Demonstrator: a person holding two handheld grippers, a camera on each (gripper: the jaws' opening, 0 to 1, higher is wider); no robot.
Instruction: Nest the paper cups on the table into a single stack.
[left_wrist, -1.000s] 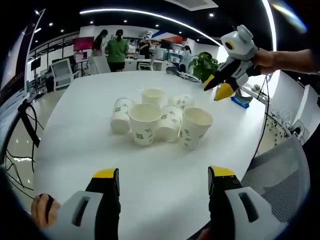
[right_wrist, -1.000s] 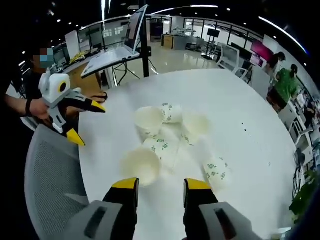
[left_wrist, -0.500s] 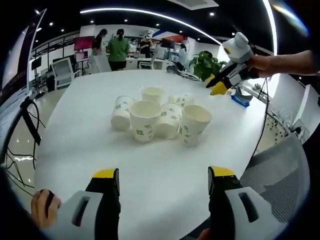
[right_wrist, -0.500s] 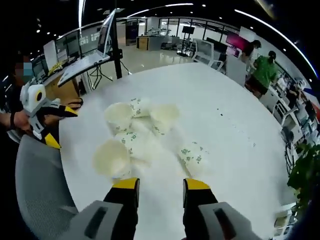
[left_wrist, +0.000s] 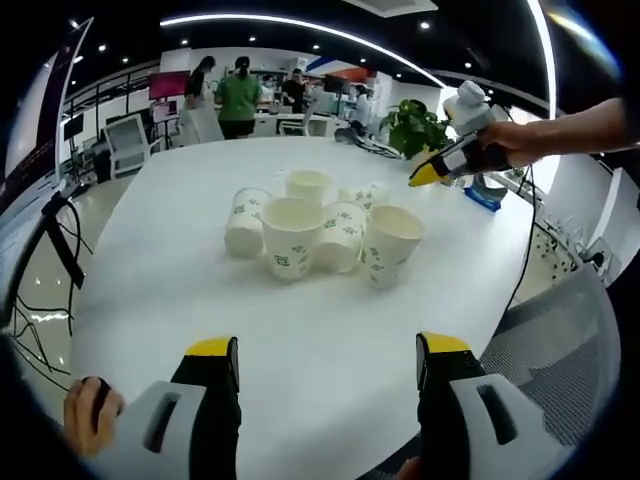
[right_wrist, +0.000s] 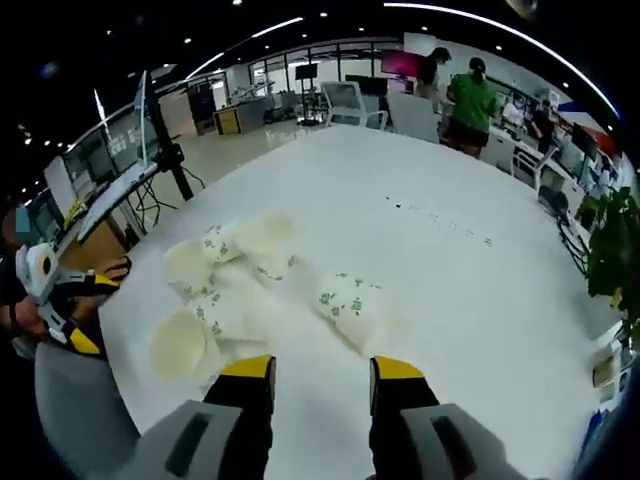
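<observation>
While nothing is nested yet, itemised from near to far.

Left gripper (left_wrist: 326, 362): jaws spread wide, holding nothing, hanging over bare table (left_wrist: 300, 320) well short of the cups. Seen again at the left edge of the right gripper view (right_wrist: 60, 310), held in a hand.

Right gripper (right_wrist: 322, 368): jaws parted by a moderate gap, holding nothing, poised above the near side of the cluster. Seen from the left gripper view (left_wrist: 440, 168) raised over the far right of the table, yellow tips pointing toward the cups.

Paper cups, white with green print, bunched in one loose cluster around the middle of the table, about six, exact count hard to tell:
- front cup (left_wrist: 291, 236), upright, mouth open;
- right-hand cup (left_wrist: 388, 245), upright, slightly tilted;
- cup (left_wrist: 341, 236) between those two, seemingly touching both;
- left-hand cup (left_wrist: 244, 222), apparently upside down;
- rear cup (left_wrist: 308, 186), upright;
- lone cup on its side (right_wrist: 350, 302), just beyond the right gripper's jaws.

Progress: none of the cups inside another, as far as visible; whole stack still to build. Likely first step: closing on one cup.

Beyond: chairs (left_wrist: 128, 142), a plant (left_wrist: 412, 126), people (left_wrist: 236, 98) standing in the office.
</observation>
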